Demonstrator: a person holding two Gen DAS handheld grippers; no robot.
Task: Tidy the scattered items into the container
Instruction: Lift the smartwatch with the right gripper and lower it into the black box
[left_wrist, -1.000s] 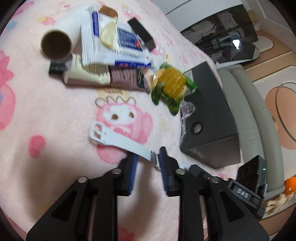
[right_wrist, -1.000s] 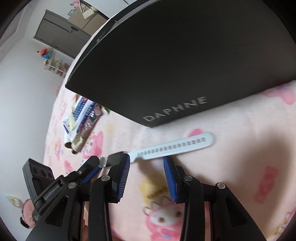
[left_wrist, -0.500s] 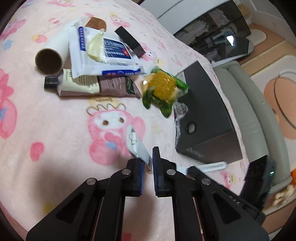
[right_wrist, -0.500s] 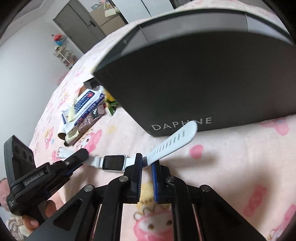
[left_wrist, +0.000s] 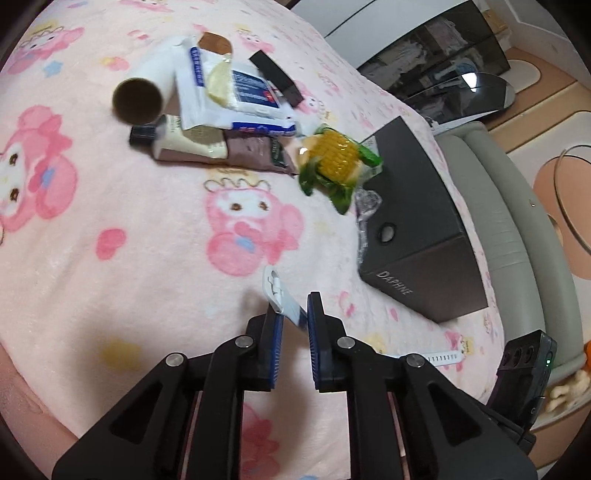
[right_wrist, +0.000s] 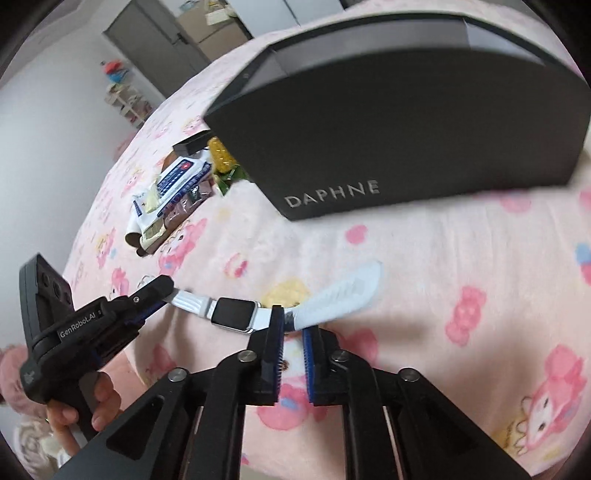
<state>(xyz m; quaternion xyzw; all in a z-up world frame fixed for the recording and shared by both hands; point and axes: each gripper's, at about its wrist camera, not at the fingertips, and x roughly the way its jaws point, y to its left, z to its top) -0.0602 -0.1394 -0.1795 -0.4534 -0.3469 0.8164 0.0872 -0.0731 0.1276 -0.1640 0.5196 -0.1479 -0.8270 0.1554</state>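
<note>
Gripping watch straps | left gripper, right gripper fingers nearly closed

The watch hangs stretched between the left gripper and the right gripper, each clamped on one strap, just before the box on the blanket. Beyond it, the corn packet leans against the box's far corner. Left of that lie a tube under a wipes pack, a cardboard roll beside them, and behind, seemingly touching the pack, a small flat bar.
</note>
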